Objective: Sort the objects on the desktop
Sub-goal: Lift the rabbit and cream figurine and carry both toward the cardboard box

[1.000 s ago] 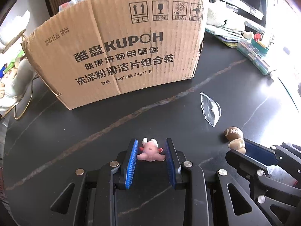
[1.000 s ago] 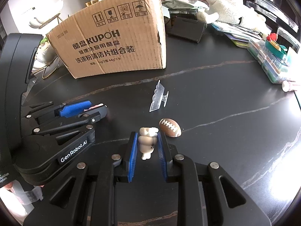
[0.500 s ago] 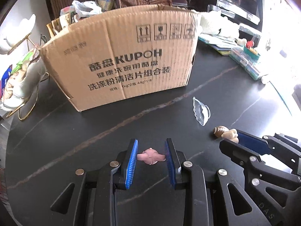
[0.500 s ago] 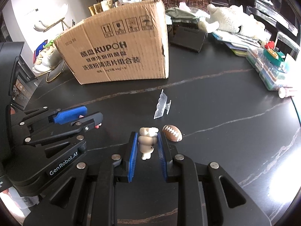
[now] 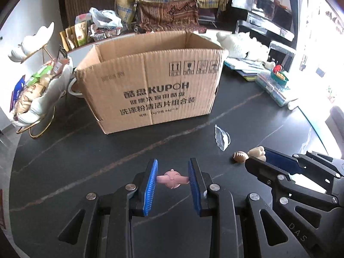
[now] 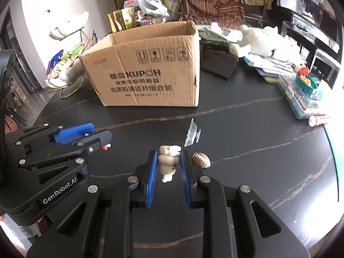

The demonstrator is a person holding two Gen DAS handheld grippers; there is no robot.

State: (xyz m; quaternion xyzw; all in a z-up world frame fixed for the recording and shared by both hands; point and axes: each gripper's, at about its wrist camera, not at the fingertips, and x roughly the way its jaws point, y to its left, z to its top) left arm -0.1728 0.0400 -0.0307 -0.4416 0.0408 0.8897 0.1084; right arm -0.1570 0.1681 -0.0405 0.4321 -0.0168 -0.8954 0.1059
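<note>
While both grippers hover above counter (image 5: 64, 161): left gripper (image 5: 172, 175) fingers clamp pink toy (image 5: 172, 175); right gripper (image 6: 167, 164) grasps cream figurine (image 6: 167, 161). Unsorted: football (image 6: 201, 159), clear clip (image 6: 192, 135). Cardboard box (image 5: 150, 90) ahead, likely destination.

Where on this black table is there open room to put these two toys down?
Bare tabletop lies between the brown cardboard box and the left claw. More lies right of the small brown football. It is crowded around the clear plastic clip and along the far right by the stacked clear organiser boxes.
</note>
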